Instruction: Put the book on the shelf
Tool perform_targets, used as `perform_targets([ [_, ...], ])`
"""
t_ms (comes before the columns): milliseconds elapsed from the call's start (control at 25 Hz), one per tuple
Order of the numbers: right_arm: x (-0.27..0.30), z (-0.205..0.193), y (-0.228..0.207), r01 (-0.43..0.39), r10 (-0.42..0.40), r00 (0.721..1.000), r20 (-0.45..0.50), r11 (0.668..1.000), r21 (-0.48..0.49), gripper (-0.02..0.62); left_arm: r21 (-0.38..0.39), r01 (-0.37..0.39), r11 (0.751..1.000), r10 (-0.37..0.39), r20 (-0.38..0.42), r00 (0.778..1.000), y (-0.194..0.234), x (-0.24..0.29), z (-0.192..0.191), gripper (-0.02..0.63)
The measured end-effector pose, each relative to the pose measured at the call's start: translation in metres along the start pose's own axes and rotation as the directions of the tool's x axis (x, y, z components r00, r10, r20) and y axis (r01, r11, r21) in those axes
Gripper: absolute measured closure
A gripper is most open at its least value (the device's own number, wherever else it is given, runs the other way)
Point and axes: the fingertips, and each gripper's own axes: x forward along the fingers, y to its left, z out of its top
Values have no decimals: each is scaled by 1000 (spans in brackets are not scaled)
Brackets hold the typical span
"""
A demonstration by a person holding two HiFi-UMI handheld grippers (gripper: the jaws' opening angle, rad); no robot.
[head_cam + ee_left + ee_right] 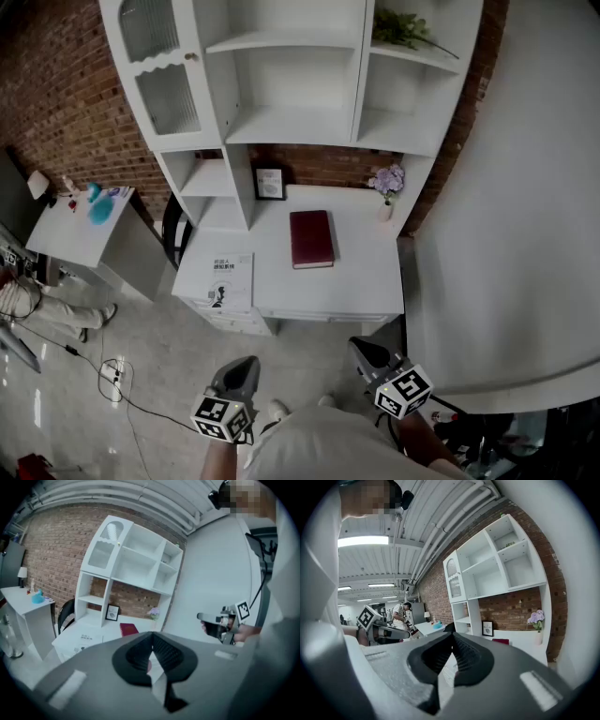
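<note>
Head view: one dark red hardcover book (311,238) lies on one white desk (366,272); two claws, left claw (246,367) and right claw (364,350), both pressed together, empty.

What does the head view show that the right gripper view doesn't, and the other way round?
Only the head view: the cables on the floor. Only the right gripper view: the ceiling lights and pipes. Both: the red book lying flat on the desk, the picture frame, the purple flowers and the white shelf.
</note>
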Motion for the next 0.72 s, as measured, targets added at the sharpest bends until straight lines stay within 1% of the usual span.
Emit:
perform_targets([
  [280,-3,-1,-6,-15,15,1000,-13,1000,-6,594,5,-5,1000,5,-8,1000,-4,9,1,598],
  [480,-12,-3,-17,-24,24,1000,-16,1000,6,594,7,-10,1000,10,-17,1000,-16,16,-4,598],
  [720,-24,-5,-30,-54,55,998,-28,998,17,594,2,-29,1000,29,-29,999,-31,26,-10,598],
])
